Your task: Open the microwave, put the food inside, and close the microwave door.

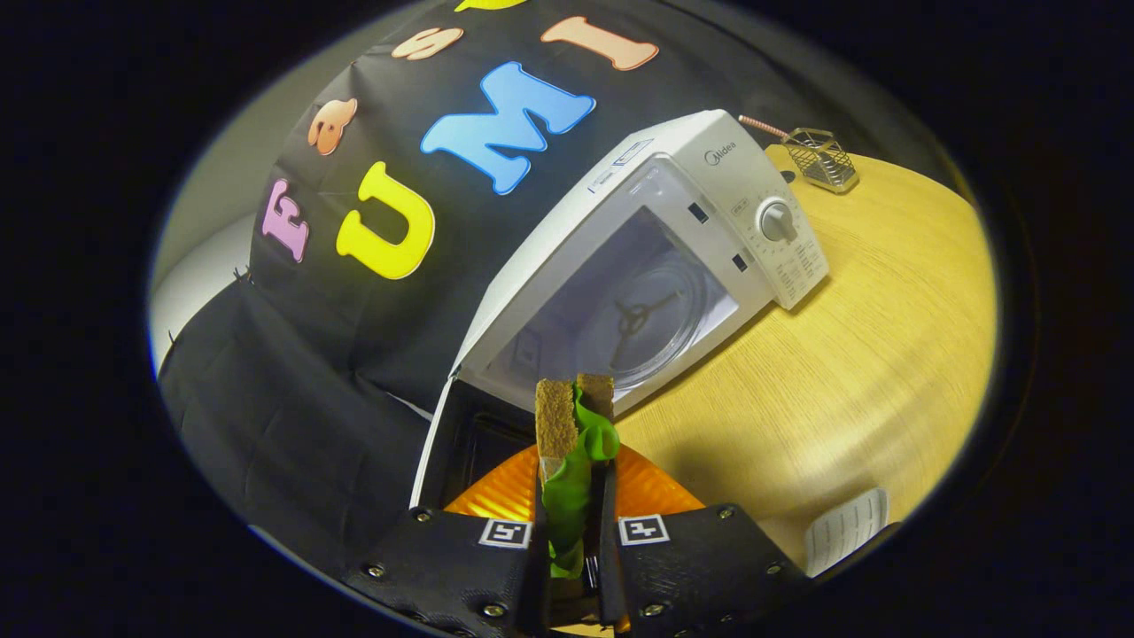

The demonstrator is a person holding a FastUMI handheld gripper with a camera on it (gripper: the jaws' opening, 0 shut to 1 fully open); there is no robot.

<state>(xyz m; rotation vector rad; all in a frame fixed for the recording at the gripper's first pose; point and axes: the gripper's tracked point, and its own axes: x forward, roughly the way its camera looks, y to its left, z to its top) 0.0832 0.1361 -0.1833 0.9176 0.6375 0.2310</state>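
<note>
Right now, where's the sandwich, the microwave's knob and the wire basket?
sandwich (567, 443), gripper view, its green lettuce, pinched between the gripper (574, 540) fingers
knob (778, 221), gripper view, its round face
wire basket (822, 159), gripper view, its mesh side

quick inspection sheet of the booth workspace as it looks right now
surface: wooden table, pale grain.
job's things: white microwave with door swung open, glass turntable inside; sandwich with green filling held upright just short of the cavity; orange plate under the fingers.
clutter: wire holder with a stick in it behind the microwave; white ribbed object near the table's edge.
grippers: gripper shut on the sandwich.
cables: nothing seen.
surroundings: black cloth wall behind.
</note>
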